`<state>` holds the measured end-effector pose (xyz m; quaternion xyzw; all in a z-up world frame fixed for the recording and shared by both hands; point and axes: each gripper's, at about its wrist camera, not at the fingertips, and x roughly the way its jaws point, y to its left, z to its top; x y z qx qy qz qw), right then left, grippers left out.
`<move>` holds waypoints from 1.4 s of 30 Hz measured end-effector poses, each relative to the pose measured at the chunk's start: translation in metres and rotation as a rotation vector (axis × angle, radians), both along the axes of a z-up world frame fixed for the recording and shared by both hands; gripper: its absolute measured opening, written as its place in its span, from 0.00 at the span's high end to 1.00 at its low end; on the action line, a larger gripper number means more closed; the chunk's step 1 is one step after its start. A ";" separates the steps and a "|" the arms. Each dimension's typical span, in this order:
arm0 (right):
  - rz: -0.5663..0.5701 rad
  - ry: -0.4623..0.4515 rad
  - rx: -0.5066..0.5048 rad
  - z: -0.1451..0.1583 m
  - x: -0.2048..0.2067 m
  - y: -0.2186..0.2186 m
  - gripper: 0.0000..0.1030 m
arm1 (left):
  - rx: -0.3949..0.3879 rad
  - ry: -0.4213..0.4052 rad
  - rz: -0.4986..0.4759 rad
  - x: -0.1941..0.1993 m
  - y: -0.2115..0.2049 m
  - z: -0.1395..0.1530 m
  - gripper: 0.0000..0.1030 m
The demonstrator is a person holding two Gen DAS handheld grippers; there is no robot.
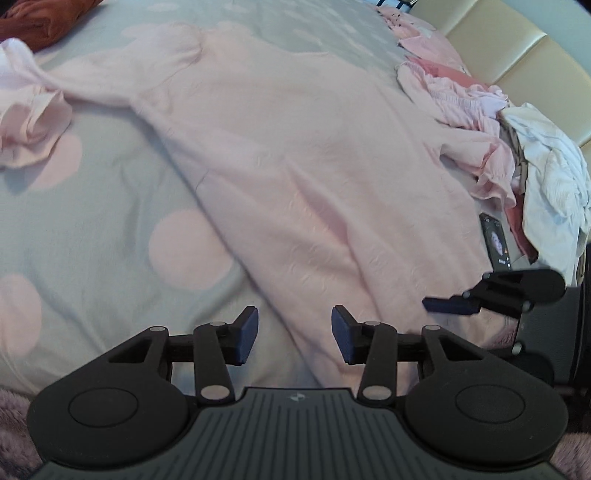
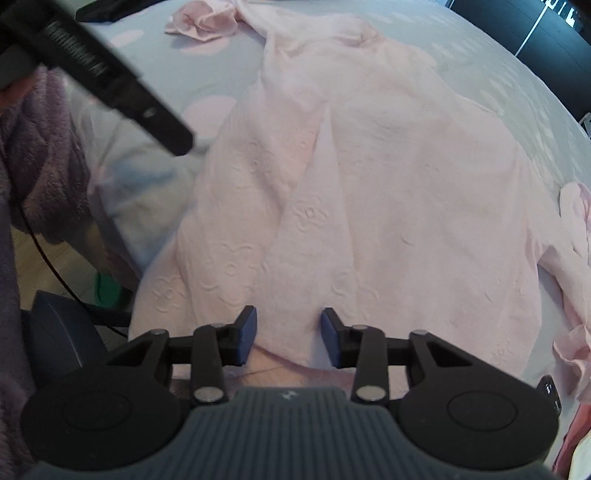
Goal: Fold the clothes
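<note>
A pale pink embossed garment lies spread over the bed, its ruffled sleeve stretched to the left. My left gripper hovers open above the garment's near hem, nothing between its fingers. The right gripper shows at the right edge of the left wrist view, low over the hem. In the right wrist view the same garment fills the frame and my right gripper stands open with the hem edge lying between its fingers. The left gripper crosses the upper left, blurred.
The bed sheet is light blue with pink dots. A heap of pink and white clothes lies at the right by a cream headboard. A phone rests near the heap. A rust-coloured cloth sits far left. A purple fleece sleeve is at left.
</note>
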<state>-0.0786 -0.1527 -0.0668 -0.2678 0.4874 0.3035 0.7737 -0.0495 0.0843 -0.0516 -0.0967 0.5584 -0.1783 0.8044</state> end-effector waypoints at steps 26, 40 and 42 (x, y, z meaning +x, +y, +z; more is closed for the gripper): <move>-0.037 -0.056 0.080 0.023 0.009 -0.025 0.71 | 0.005 0.003 -0.196 0.001 -0.060 -0.008 0.60; -0.069 0.056 0.118 -0.001 0.024 -0.027 1.00 | -0.050 0.011 -0.192 0.004 -0.066 -0.006 0.60; -0.069 0.054 0.142 0.008 0.018 -0.028 1.00 | -0.063 0.017 -0.179 0.003 -0.064 -0.004 0.59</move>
